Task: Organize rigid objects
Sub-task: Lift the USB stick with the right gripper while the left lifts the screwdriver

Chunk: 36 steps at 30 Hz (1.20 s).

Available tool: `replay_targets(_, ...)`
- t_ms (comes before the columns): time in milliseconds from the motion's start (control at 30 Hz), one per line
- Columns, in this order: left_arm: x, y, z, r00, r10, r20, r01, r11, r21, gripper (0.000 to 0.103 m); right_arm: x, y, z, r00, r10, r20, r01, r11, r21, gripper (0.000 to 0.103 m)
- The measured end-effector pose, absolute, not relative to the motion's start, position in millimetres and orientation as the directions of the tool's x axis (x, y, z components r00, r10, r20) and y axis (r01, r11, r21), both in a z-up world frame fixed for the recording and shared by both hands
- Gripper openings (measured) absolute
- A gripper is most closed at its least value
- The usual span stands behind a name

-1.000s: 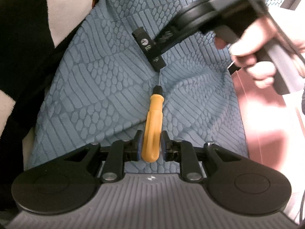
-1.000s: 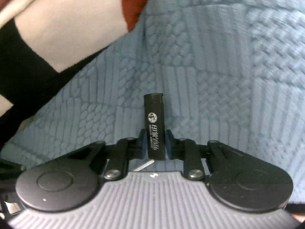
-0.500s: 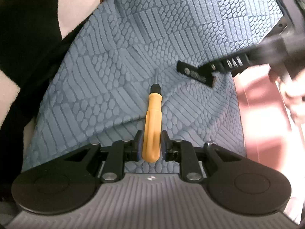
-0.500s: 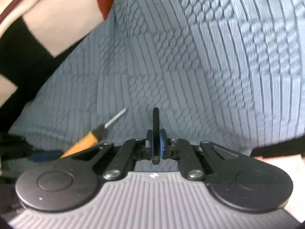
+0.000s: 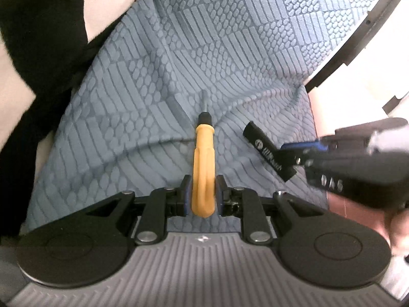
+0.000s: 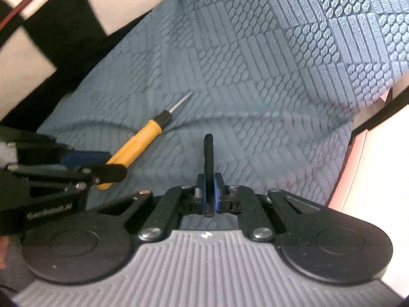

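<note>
My left gripper (image 5: 203,194) is shut on the yellow handle of a screwdriver (image 5: 203,158), whose black collar and thin metal shaft point away over the blue patterned cloth (image 5: 217,51). The same screwdriver (image 6: 138,143) shows at the left of the right wrist view, with the left gripper (image 6: 112,171) clamped on it. My right gripper (image 6: 208,194) is shut on a flat black lighter (image 6: 208,158), seen edge-on. In the left wrist view that lighter (image 5: 268,151) with white print sticks out of the right gripper (image 5: 296,158) at the right, above the cloth.
A black, white and red blanket (image 5: 38,38) lies at the upper left of the cloth. A pinkish surface (image 6: 368,166) borders the cloth on the right. A black curved frame (image 5: 358,33) runs along the upper right. A hand (image 5: 398,227) shows at the right edge.
My right gripper has carried the lighter from the far middle of the cloth to the right and nearer, and rolled so the lighter now shows edge-on. The left gripper has stayed on the screwdriver.
</note>
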<state>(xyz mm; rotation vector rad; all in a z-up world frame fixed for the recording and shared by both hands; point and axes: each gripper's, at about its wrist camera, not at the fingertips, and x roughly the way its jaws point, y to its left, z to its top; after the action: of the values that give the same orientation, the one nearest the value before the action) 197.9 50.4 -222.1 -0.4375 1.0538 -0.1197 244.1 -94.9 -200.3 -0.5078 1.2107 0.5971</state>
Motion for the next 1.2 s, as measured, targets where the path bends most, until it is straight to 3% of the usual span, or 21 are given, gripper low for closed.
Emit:
replay_targets(467,201,35,-230,0.475,-0.287,-0.832,-0.058,0.933,-0.355,0.023,197,-112,-189,0.281,0.189,-0.941,-0.628,0.778,-0.032,0.009)
replay_targets(1200,219,44,-234,0.52,-0.297,-0.801,-0.098,0.911,-0.401,0.025,215,-126,-207,0.227,0.265,-0.937,-0.576,0.813,0.09,0.013)
